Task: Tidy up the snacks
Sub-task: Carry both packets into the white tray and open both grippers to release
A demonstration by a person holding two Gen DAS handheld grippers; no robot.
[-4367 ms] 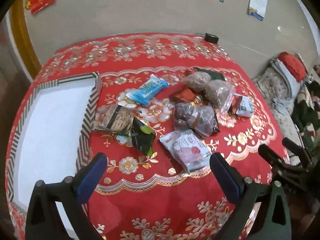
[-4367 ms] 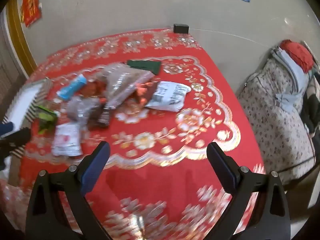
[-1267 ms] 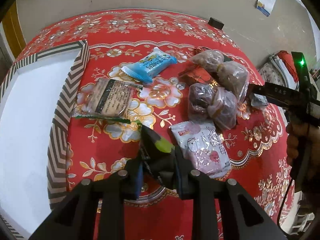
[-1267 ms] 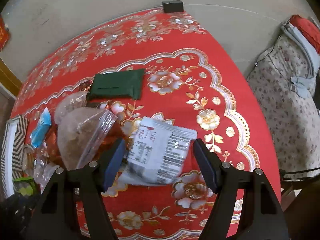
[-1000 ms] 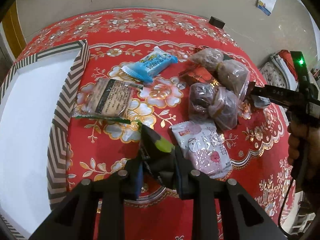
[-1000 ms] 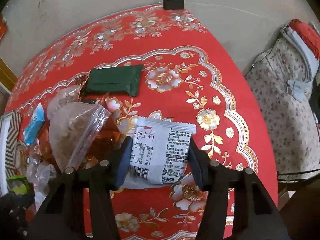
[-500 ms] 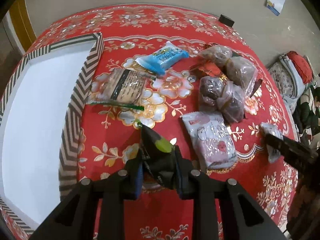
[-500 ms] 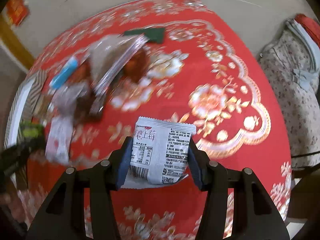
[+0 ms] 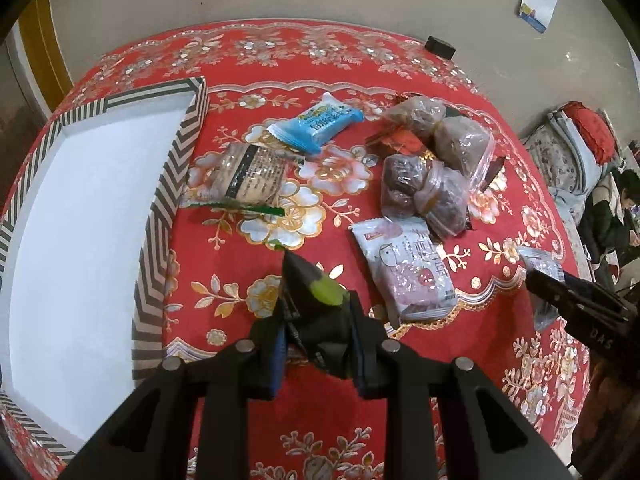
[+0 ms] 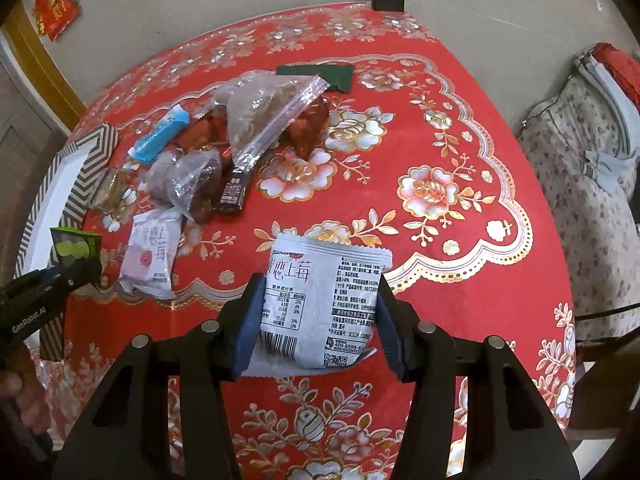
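Both claws clamped, angled down

Soft, even indoor light fills both views, bright enough that shadows stay faint. Both are sharp at the centre. Fisheye bending curves the red gold-flowered cloth on the bench, and the corners darken to black. Small glints show on the clear plastic snack bags.

The striped box is cut off by the left frame edge. The dark green packet lies partly hidden behind the zip bag. The black snack packet's lower end is concealed between the left tongs. Packet print is illegible.
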